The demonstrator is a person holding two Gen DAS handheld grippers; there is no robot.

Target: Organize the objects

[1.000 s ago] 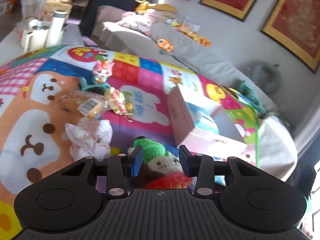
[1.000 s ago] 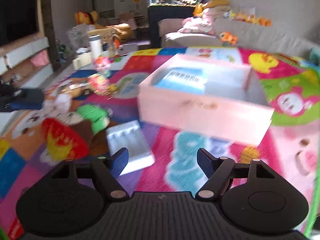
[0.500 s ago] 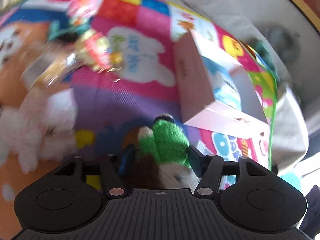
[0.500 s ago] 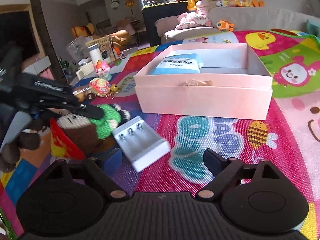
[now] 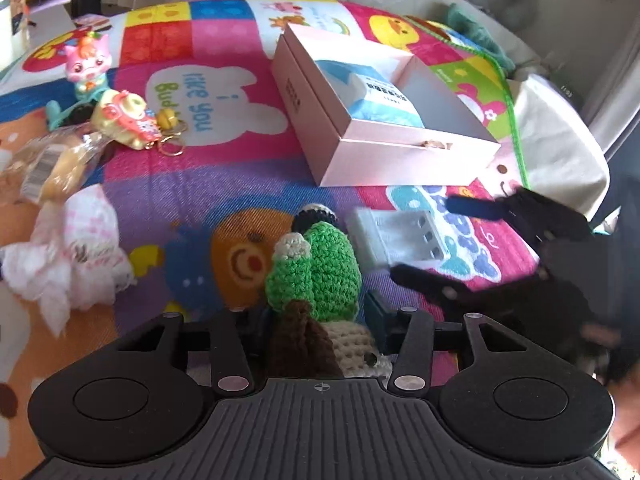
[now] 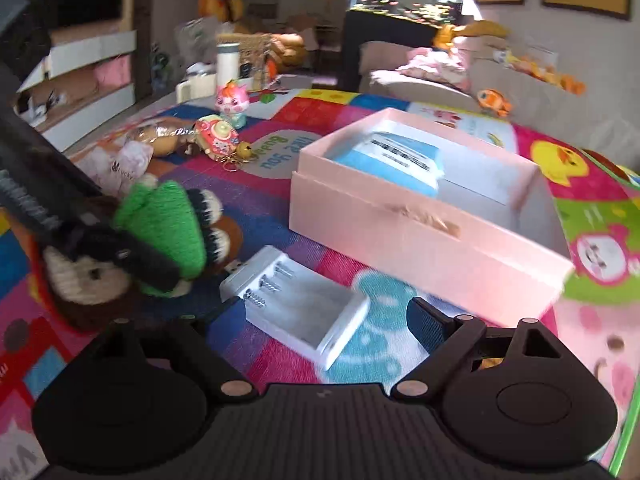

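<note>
A crocheted doll with a green hat lies on the colourful play mat, between the fingers of my left gripper, whose jaws stand around it and look closed on it. It also shows in the right wrist view. A white battery charger lies on the mat between the open jaws of my right gripper; it also shows in the left wrist view. An open pink box holding a blue packet stands behind both; it also shows in the right wrist view.
On the left of the mat lie a pink cat figurine, a yellow toy keychain, a wrapped snack and crumpled white tissue. A sofa with toys runs along the far side. The mat's edge drops off at the right.
My left gripper has come down around the crocheted doll. My right gripper has moved in so the battery charger lies between its jaws.
</note>
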